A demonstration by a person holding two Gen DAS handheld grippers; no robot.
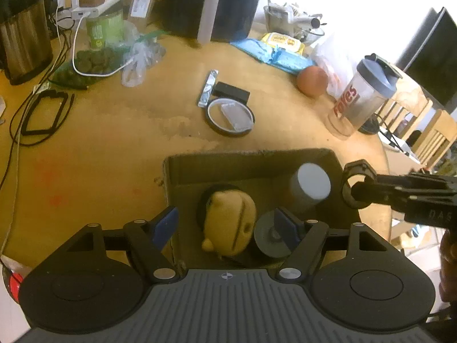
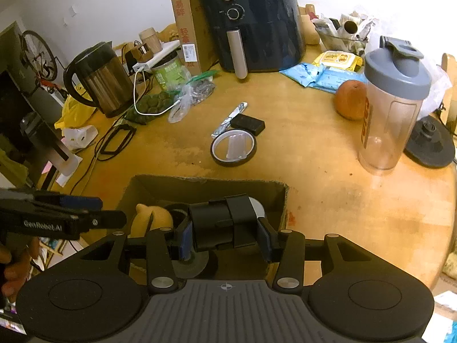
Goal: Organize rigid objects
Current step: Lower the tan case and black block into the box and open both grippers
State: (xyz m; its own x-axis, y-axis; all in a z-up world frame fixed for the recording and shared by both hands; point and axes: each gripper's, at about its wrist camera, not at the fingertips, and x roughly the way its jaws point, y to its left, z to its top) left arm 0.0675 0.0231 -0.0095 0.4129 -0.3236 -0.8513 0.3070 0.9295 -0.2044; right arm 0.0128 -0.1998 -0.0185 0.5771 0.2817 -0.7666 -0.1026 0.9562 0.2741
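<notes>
R wrist view alone shows right gripper (image 2: 225, 233) jaws clamping black clamp (image 2: 221, 225).

My right gripper (image 2: 225, 235) clamps a black clamp-like part (image 2: 221, 223) above the cardboard box (image 2: 205, 184); a yellow toy (image 2: 154, 218) lies inside.

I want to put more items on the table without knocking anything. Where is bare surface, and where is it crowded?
Bare wood lies between the cardboard box, the tape ring and the shaker bottle, and also left of the tape ring toward the black frame. The far edge around the kettle and air fryer is crowded.
</notes>
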